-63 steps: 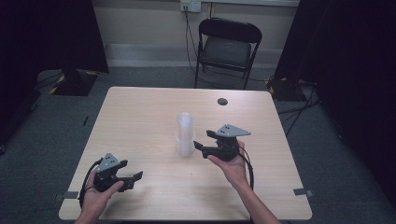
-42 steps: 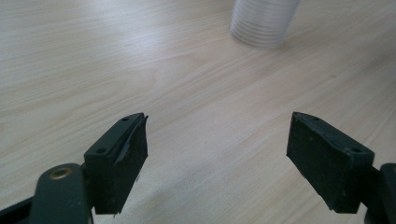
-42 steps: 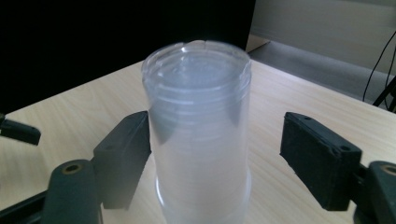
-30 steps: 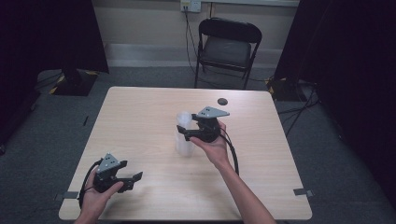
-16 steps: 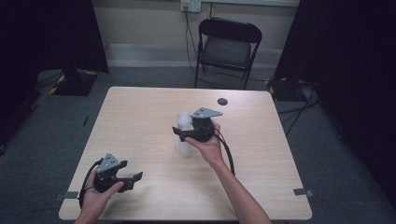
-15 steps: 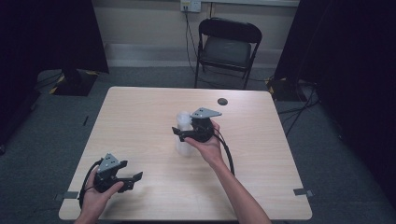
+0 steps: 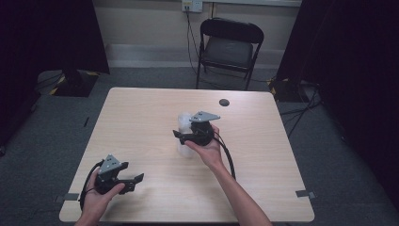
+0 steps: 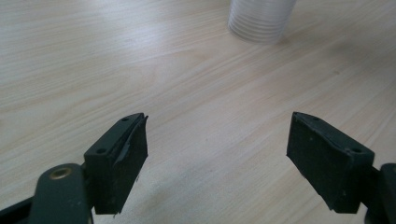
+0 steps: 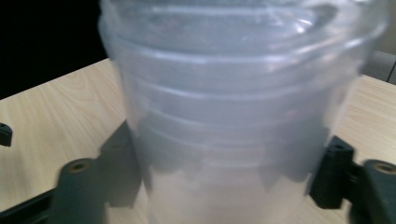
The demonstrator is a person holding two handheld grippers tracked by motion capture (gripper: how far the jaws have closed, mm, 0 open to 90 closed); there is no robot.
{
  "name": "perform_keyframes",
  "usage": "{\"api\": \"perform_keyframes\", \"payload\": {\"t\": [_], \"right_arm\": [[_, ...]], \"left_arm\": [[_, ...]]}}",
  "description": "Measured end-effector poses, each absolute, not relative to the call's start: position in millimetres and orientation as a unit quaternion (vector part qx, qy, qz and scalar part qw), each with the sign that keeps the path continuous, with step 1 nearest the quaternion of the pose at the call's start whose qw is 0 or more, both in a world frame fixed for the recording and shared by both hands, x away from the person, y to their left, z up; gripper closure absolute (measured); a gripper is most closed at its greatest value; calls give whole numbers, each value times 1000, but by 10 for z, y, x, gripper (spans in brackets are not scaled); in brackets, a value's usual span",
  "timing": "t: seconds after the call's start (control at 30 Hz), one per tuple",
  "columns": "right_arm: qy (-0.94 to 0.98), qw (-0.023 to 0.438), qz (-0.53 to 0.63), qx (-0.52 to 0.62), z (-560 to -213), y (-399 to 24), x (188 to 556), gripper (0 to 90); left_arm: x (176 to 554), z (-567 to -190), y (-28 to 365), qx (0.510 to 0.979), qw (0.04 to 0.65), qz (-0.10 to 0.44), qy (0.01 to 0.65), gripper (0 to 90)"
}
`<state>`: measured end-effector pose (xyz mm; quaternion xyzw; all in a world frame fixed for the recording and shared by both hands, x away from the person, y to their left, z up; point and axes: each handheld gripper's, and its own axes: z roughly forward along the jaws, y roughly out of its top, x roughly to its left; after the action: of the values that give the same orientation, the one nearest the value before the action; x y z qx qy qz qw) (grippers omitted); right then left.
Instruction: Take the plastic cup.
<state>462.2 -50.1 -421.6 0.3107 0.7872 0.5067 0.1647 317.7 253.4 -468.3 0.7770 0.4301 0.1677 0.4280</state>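
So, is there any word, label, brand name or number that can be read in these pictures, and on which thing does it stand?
None: no text can be read anywhere.
Stack of clear plastic cups: plain, no print.
Right gripper and left gripper: black jaws and grey plates, no marking visible.
Table: bare wood grain, one small dark round thing too small to tell any marking.
Folding chair: no label visible.

No readable text, label, brand, number or sign anywhere. Nothing printed on the stack of clear cups (image 9: 243,116) (plain ribbed plastic). Nothing legible on the table (image 7: 141,117) either.
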Motion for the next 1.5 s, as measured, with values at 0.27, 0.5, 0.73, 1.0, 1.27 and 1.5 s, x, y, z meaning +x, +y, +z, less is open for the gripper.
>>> {"api": "perform_keyframes", "payload": {"t": [0.27,0.5,0.73,1.0,1.27,1.5], "right_arm": [[777,166,523,310,-4148,-524,4610,308],[775,174,525,307,-4079,-527,4606,308],[772,173,530,304,-4017,-544,4609,318],[770,172,535,303,-3926,-544,4620,327],[766,169,541,304,-3834,-560,4626,333],[760,170,549,303,-3754,-559,4628,333]], "left_arm": [[3177,-4684,2530,776,428,167,431,202],[3181,-4688,2531,776,428,166,432,202],[3184,-4688,2534,778,426,166,431,202],[3184,-4689,2534,778,426,166,432,202],[3186,-4692,2531,778,424,165,432,202],[3187,-4692,2531,778,424,165,433,202]]}}
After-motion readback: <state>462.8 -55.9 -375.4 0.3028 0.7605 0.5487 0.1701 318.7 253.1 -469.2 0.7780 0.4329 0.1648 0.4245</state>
